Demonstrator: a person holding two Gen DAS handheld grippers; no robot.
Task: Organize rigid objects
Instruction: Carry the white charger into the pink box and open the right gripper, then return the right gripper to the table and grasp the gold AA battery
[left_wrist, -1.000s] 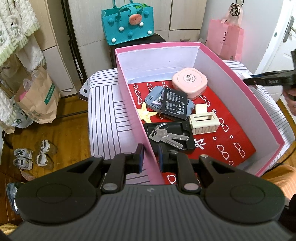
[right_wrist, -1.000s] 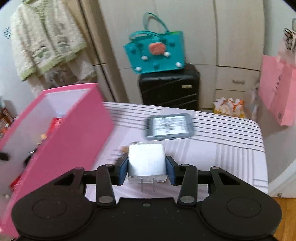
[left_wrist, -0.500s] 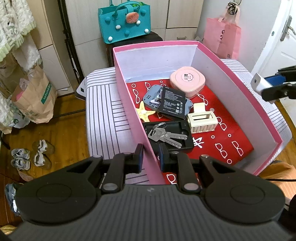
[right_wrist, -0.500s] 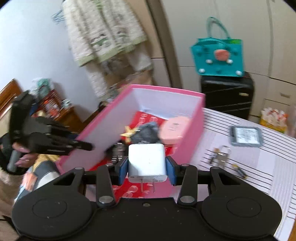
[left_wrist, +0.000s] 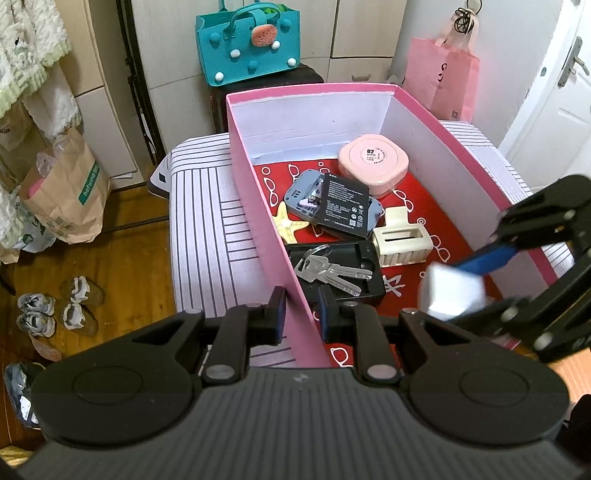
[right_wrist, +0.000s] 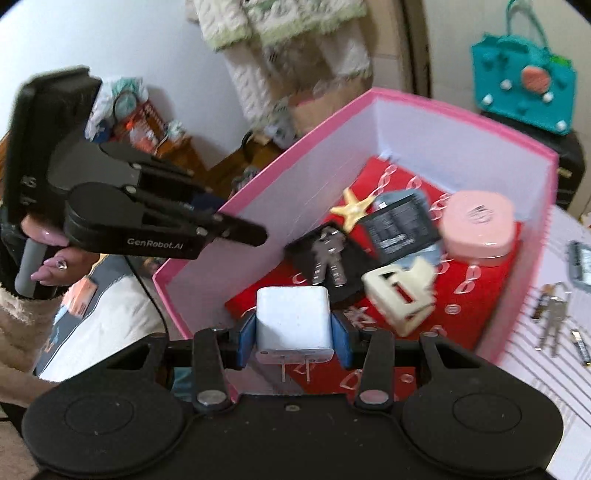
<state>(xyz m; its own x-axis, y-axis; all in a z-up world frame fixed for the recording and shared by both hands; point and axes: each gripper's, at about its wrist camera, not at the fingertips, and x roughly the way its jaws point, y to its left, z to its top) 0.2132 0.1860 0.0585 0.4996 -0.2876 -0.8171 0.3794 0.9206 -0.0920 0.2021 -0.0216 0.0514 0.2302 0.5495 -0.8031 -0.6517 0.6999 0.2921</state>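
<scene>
A pink box (left_wrist: 255, 177) with a red patterned floor stands on a striped table (left_wrist: 207, 229). My left gripper (left_wrist: 301, 314) is shut on its near left wall, one finger inside and one outside. My right gripper (right_wrist: 293, 332) is shut on a white charger plug (right_wrist: 293, 319), prongs toward the camera, held over the box's near end. The left wrist view shows the plug (left_wrist: 443, 284) blurred at the right. In the box lie a pink case (left_wrist: 373, 162), a black battery (left_wrist: 345, 205), a starfish (left_wrist: 288, 223), a cream hair claw (left_wrist: 400, 240) and keys (left_wrist: 328, 271) on a black tray (left_wrist: 369, 291).
Outside the box, on the table's right part, lie a bunch of keys (right_wrist: 552, 317), a grey device (right_wrist: 581, 260) and a small battery (right_wrist: 580, 347). A teal bag (left_wrist: 251, 44) on a black suitcase stands behind. Paper bags (left_wrist: 62, 192) and shoes (left_wrist: 55, 306) sit on the floor at the left.
My right gripper has carried the white plug from over the table, across the box's right wall, to above the box's near end. The left gripper has kept its grip on the wall.
</scene>
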